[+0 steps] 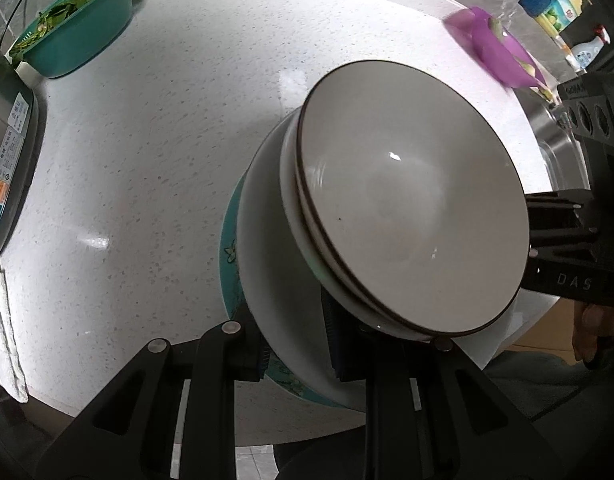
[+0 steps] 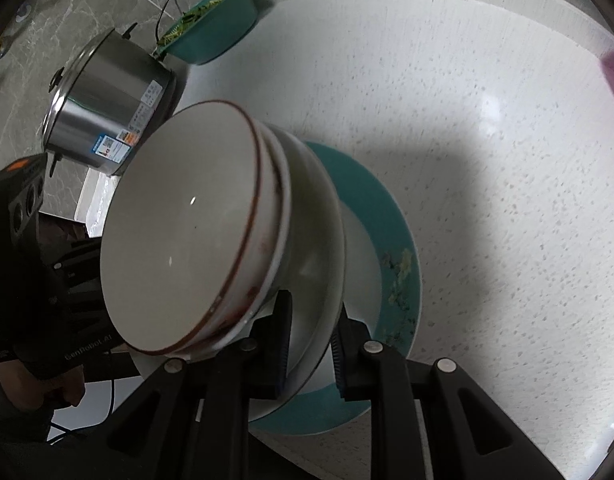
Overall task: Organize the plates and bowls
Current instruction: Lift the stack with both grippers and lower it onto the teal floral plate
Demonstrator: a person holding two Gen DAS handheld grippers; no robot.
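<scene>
White speckled counter (image 1: 155, 168) under grey marbled wall tiles, with a stack of bowls and plates gripped from both sides.

The counter is glossy and catches window glare; at its far edge stands a teal basin (image 1: 79, 36) of leafy greens, beside it a steel cooker pot (image 2: 103, 108) with printed labels, and toward the sink (image 1: 563, 152) a purple basin (image 1: 503, 56). The stack has a brown-rimmed bowl (image 1: 411, 196) on top, white bowls nested below, a wide white plate (image 1: 279, 280) and a teal plate (image 2: 383, 216) at the bottom. The left claw (image 1: 299, 344) is clenched on the white plate's rim at one side; the right claw (image 2: 311, 344) grips the same rim on the opposite side. A folded white cloth (image 1: 3, 328) lies at the counter's left edge.
</scene>
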